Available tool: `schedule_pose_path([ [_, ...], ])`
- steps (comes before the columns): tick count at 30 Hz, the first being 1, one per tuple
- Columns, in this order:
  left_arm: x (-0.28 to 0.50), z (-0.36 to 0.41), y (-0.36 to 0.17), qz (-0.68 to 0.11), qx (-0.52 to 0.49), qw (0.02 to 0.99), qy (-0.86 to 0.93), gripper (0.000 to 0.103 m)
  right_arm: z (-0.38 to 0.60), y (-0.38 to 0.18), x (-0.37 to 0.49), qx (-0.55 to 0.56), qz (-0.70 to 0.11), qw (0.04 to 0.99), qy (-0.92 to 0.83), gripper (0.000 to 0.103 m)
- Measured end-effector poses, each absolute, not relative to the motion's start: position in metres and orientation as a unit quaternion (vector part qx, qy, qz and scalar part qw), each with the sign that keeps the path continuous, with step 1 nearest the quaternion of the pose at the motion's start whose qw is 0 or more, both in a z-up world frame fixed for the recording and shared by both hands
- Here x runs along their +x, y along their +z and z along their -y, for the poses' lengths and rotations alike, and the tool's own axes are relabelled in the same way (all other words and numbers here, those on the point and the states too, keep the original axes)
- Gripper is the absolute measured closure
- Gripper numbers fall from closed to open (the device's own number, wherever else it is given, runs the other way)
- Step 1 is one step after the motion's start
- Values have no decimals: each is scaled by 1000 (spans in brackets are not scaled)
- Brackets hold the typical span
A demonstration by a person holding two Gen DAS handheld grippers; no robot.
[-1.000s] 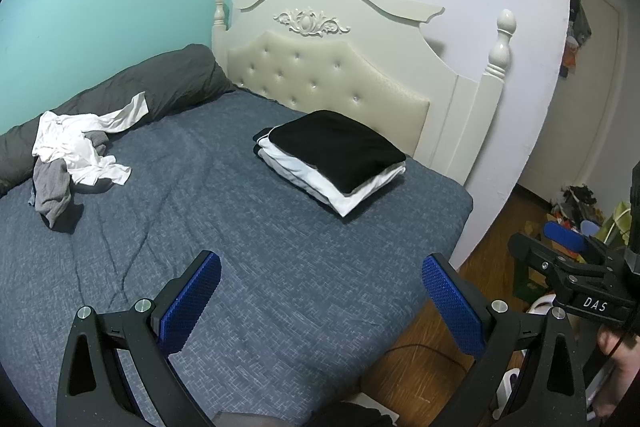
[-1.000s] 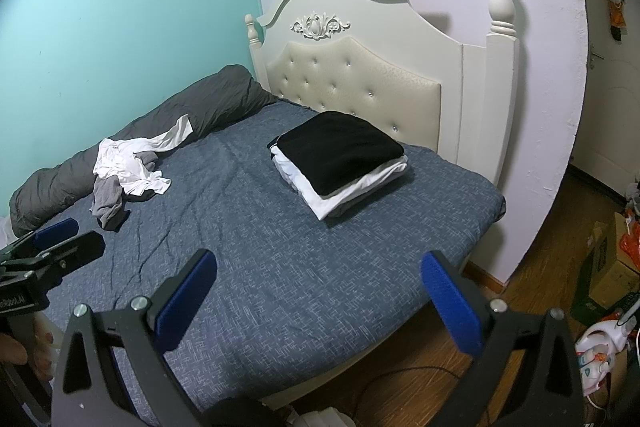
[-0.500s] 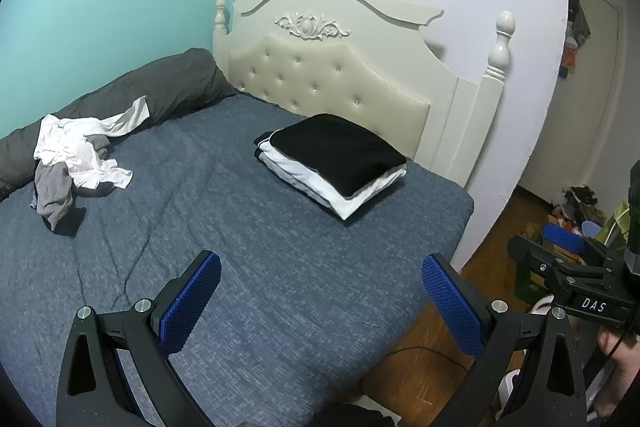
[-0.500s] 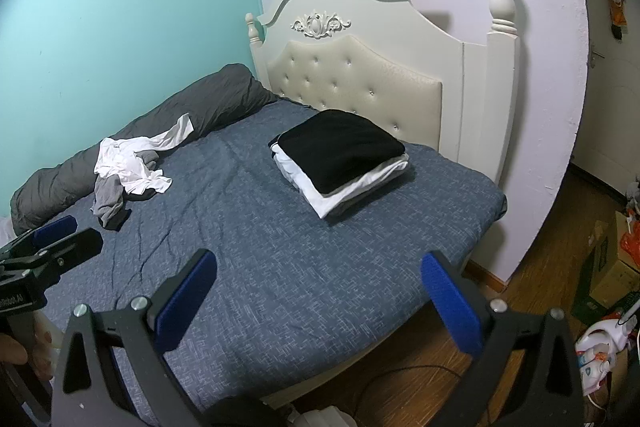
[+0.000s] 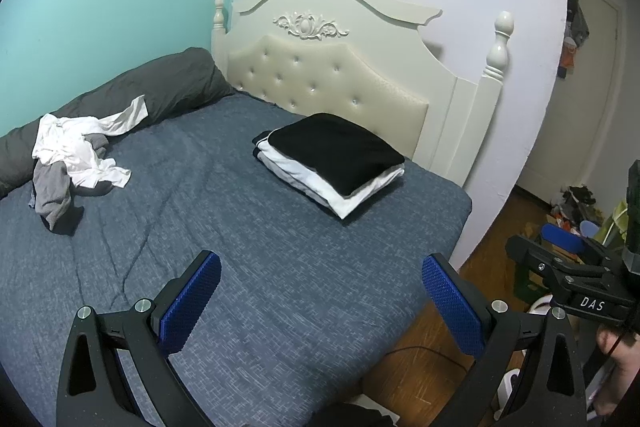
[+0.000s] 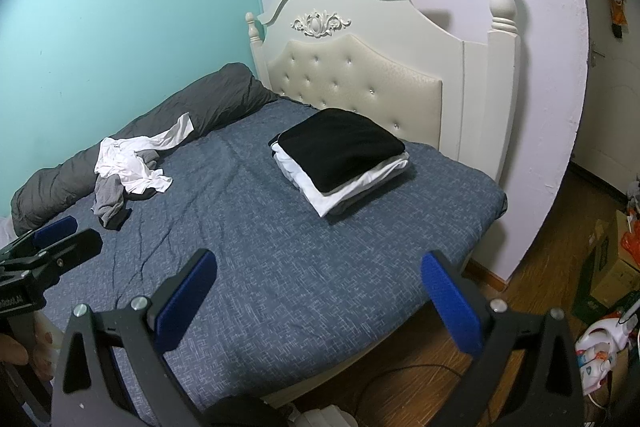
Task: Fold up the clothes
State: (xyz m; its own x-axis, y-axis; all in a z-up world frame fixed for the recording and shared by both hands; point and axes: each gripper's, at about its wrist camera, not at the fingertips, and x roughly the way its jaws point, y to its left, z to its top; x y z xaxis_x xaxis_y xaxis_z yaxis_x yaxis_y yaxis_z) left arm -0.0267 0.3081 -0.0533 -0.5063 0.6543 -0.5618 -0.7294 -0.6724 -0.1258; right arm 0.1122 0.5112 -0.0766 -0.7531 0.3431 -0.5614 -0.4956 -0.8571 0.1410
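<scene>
You're holding L gripper (image 5: 320, 301) & R gripper (image 6: 318, 297) wide apart, empty | stack (image 5: 332, 163) lying long axis diagonal, near headboard (image 5: 320, 75) | pile (image 5: 76, 155) crumpled far-left.

We count one bed (image 5: 280, 267) filling the middle of the frame, with one headboard (image 5: 328, 67) at upper centre and two posts on it. On the bed we see one folded stack of clothes (image 5: 332, 159) at centre, one loose heap of unfolded clothes (image 5: 76, 155) at left, and one rolled grey duvet (image 5: 160, 87) at upper left. We count two hand-held grippers, left (image 5: 320, 303) and right (image 6: 320, 301), each with two blue pads.
</scene>
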Motion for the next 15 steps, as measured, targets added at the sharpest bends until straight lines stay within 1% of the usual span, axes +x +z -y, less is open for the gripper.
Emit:
schedule_pose_path([
  [15,-28,-307,-56,-65,-297,399,865,0,-512,-77,112,-270,-143,227,925,0],
])
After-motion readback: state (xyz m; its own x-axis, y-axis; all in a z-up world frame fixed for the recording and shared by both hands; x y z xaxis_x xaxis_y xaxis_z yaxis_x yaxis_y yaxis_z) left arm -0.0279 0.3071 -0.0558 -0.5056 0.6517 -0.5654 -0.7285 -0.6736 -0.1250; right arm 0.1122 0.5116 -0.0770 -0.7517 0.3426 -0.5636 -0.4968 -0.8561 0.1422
